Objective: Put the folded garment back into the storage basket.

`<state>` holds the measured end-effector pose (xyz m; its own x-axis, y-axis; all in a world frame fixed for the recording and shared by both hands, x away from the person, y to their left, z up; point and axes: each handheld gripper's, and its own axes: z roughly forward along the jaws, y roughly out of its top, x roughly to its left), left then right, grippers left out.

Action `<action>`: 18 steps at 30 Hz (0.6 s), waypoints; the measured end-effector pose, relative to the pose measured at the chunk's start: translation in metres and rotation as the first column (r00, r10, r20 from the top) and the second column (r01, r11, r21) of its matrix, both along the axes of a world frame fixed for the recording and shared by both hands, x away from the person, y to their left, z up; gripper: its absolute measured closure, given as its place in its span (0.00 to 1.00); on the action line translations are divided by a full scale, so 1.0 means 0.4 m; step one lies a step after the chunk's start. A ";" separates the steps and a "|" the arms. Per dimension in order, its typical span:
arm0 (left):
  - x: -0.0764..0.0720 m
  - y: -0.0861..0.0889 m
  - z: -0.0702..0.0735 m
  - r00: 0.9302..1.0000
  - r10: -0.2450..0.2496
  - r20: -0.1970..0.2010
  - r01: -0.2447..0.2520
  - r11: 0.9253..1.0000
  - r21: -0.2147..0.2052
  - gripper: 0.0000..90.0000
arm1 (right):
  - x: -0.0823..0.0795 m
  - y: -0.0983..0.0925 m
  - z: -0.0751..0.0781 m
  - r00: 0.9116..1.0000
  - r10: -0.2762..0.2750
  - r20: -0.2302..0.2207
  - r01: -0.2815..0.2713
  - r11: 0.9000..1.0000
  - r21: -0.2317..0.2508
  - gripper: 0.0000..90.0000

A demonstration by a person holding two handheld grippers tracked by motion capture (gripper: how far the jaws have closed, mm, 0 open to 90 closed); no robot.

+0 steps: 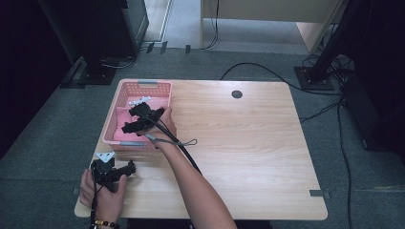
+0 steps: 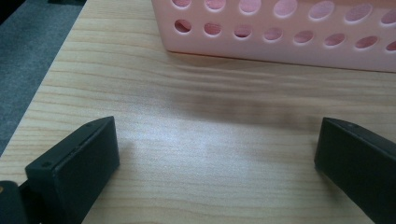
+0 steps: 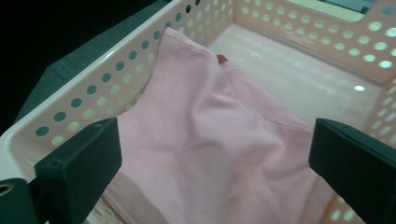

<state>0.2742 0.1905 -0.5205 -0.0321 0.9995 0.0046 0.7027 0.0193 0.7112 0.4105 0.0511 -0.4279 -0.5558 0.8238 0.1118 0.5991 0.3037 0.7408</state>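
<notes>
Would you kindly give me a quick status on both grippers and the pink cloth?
Right gripper open over the pink perforated plastic basket. Pink cloth lies inside, released. Left gripper open, on the wooden table. Nothing in the way.

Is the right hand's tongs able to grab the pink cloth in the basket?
Probably yes: the right tongs hang open just above the pink cloth inside the basket, nothing between them.

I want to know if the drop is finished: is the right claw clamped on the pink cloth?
No: the right claw stands open above the pink cloth, which lies loose inside the pink basket.
</notes>
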 end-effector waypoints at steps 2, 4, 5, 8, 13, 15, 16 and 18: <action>0.000 0.000 0.000 1.000 0.001 0.001 -0.001 1.000 -0.001 0.00 | -0.005 -0.026 0.007 1.000 -0.013 0.005 0.013 1.000 0.002 0.00; 0.000 0.000 0.000 1.000 0.001 0.001 -0.001 1.000 -0.001 0.00 | -0.008 -0.043 0.011 0.999 -0.030 0.014 0.030 1.000 0.009 0.00; 0.000 0.000 0.000 1.000 0.001 0.002 -0.001 1.000 -0.002 0.00 | -0.008 -0.057 0.013 0.999 -0.043 0.019 0.043 0.999 0.014 0.00; 0.000 0.000 0.000 1.000 0.002 0.002 -0.002 1.000 -0.002 0.00 | -0.010 -0.088 0.016 0.997 -0.073 0.023 0.072 0.997 0.021 0.00; 0.000 -0.001 0.000 1.000 0.003 0.003 -0.003 1.000 -0.003 0.00 | -0.012 -0.139 0.013 0.993 -0.113 0.036 0.113 0.994 0.012 0.00; 0.000 0.000 0.000 1.000 0.001 0.001 -0.001 1.000 -0.001 0.00 | -0.014 -0.156 0.009 0.992 -0.120 0.035 0.120 0.993 0.003 0.00; 0.000 0.000 0.000 1.000 0.001 0.001 -0.001 1.000 -0.001 0.00 | -0.016 -0.163 0.008 0.992 -0.125 0.033 0.125 0.992 -0.003 0.00; 0.000 -0.001 0.000 1.000 0.002 0.003 -0.002 1.000 -0.002 0.00 | -0.019 -0.176 0.005 0.991 -0.131 0.038 0.132 0.991 -0.017 0.00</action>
<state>0.2743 0.1903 -0.5206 -0.0345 0.9994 0.0025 0.7009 0.0224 0.7129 0.4028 -0.0194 -0.4260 -0.4462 0.8917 0.0763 0.6071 0.2389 0.7579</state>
